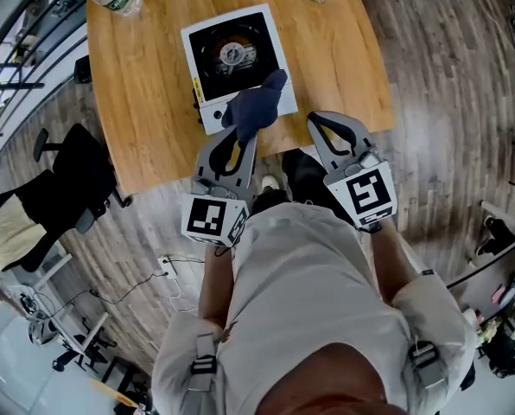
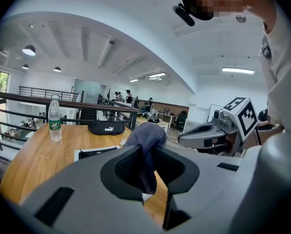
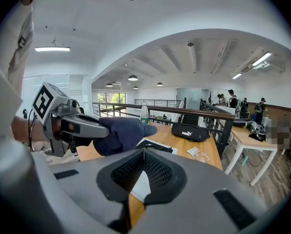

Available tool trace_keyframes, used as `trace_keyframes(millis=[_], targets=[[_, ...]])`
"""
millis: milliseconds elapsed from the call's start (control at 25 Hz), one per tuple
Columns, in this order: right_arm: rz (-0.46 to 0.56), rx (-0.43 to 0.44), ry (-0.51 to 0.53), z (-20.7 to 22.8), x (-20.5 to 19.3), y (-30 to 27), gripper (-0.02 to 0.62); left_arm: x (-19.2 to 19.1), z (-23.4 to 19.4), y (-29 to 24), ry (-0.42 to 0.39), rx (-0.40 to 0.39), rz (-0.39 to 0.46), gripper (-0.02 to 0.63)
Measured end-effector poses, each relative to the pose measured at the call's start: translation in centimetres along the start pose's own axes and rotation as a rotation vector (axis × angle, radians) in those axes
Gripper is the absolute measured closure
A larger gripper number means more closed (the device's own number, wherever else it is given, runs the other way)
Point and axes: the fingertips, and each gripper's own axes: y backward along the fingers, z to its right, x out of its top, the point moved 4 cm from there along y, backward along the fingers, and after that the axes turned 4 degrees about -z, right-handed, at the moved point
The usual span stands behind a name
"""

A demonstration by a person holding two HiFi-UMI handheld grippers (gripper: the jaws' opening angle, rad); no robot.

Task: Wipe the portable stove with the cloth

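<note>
Navy cloth [image 1: 257,102] in left claw [image 1: 239,140], over stove [image 1: 232,54]

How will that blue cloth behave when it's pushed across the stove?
Probably floppy: the cloth bunches and droops where the left gripper pinches it. Likely light, since one pinch holds it up. It should drag over the stove, not slide.

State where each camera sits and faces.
Head view: on the person's head, facing steeply down at the portable stove; forearms show.
Left gripper view: on the left gripper, facing across the table past its clamped cloth; shirt at right.
Right gripper view: on the right gripper, facing likewise; shirt at left.
Gripper views share the water bottle.
</note>
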Motion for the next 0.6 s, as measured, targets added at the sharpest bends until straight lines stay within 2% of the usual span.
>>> trace_keyframes(millis=[600], targets=[[-0.140,0.082,-0.019,4.1,-6.0,-3.9,0.575,-5.5,0.9,-9.2,0.028,-0.028,-0.144,0.528]])
